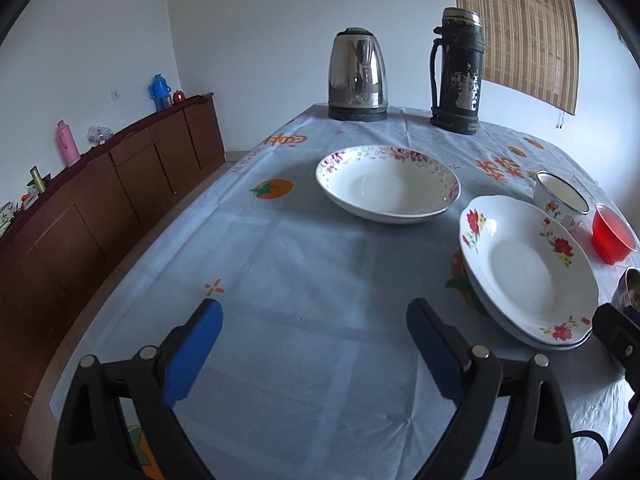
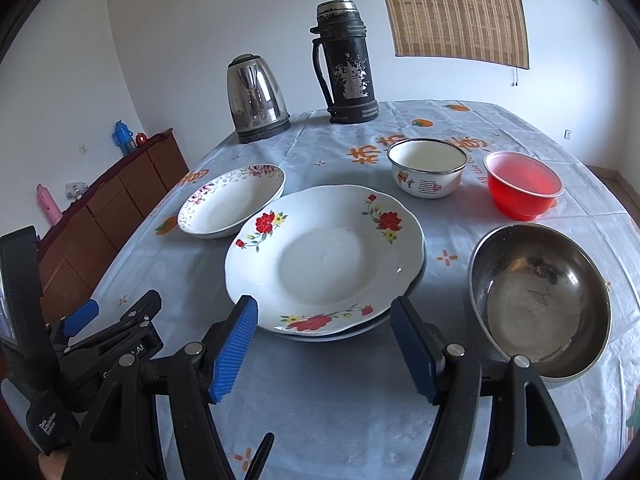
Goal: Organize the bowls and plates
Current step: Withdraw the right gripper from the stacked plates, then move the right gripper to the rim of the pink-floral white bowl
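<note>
White walls and a woven bamboo blind (image 2: 454,8) back a table under a pale blue tablecloth printed with orange fruit (image 2: 320,400), with a long brown wooden sideboard (image 1: 120,184) running along the left wall. Taking the red-flowered white plate (image 2: 324,256) as the middle of the clock in the right wrist view, the left gripper (image 2: 86,316) sits at about eight o'clock over bare cloth, its blue-padded jaws standing wide with nothing between them, as its own view (image 1: 314,320) shows. At ten o'clock a white shallow bowl with a purple floral rim (image 2: 232,202) lies just beside the plate, though whether the rims touch cannot be told. At eleven o'clock, far back, stands a stainless steel electric kettle (image 2: 256,98), and at twelve o'clock a tall dark worn thermos flask with a handle (image 2: 348,64). The flowered plate rests on top of another plate whose pale edge (image 2: 320,337) shows beneath it. At six o'clock the right gripper (image 2: 322,316) hovers with its jaws spread wide on either side of the plate's near rim, gripping nothing. At one o'clock sits a small white enamel bowl with a metal rim (image 2: 427,168), at two o'clock a translucent red plastic bowl (image 2: 522,188), and at four o'clock a round stainless steel bowl (image 2: 540,300), empty and apart from the plate.
</note>
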{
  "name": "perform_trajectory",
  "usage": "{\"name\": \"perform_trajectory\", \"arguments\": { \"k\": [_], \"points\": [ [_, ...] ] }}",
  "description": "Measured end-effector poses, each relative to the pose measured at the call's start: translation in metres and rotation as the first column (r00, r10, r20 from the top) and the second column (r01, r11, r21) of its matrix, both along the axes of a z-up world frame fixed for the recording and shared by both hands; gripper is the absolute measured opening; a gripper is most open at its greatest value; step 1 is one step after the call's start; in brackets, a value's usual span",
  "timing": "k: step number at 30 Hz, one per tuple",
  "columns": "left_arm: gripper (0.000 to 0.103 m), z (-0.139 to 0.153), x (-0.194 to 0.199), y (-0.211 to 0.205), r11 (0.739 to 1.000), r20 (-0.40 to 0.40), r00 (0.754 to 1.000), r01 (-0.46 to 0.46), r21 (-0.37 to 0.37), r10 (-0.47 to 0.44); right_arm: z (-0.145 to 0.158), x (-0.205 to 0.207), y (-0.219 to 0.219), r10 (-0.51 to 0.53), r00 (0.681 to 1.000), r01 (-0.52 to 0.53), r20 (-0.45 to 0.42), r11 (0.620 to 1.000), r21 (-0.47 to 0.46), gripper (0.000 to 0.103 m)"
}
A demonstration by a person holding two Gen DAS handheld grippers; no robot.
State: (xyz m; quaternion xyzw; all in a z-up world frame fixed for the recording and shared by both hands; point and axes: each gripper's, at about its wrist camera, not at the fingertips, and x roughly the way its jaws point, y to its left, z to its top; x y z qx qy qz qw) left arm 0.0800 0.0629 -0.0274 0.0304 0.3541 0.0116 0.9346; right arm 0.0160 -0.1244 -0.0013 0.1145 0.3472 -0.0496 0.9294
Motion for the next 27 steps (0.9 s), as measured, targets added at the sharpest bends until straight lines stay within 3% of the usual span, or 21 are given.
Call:
{"name": "perform_trajectory", "arguments": {
  "k": [7, 13, 27],
  "points": [
    [0.095, 0.001, 0.0, 0.004, 1.0, -0.008, 1.0, -0.004, 0.005, 0.004, 0.001, 0.005, 0.008, 0.043, 0.999, -0.043, -0.002, 0.999, 0.012, 0.071],
    [0.095, 0.002, 0.007, 0.019, 0.999, -0.033, 0.999, -0.006, -0.038, 0.005, 0.007, 0.012, 0.016, 0.088, 0.996, -0.088, 0.004, 0.996, 0.005, 0.071],
    [0.095, 0.01, 0.033, 0.037, 0.998, -0.03, 0.998, -0.057, -0.03, 0.056, 0.03, 0.048, 0.015, 0.094, 0.994, -0.093, 0.049, 0.995, -0.025, 0.071]
  ]
}}
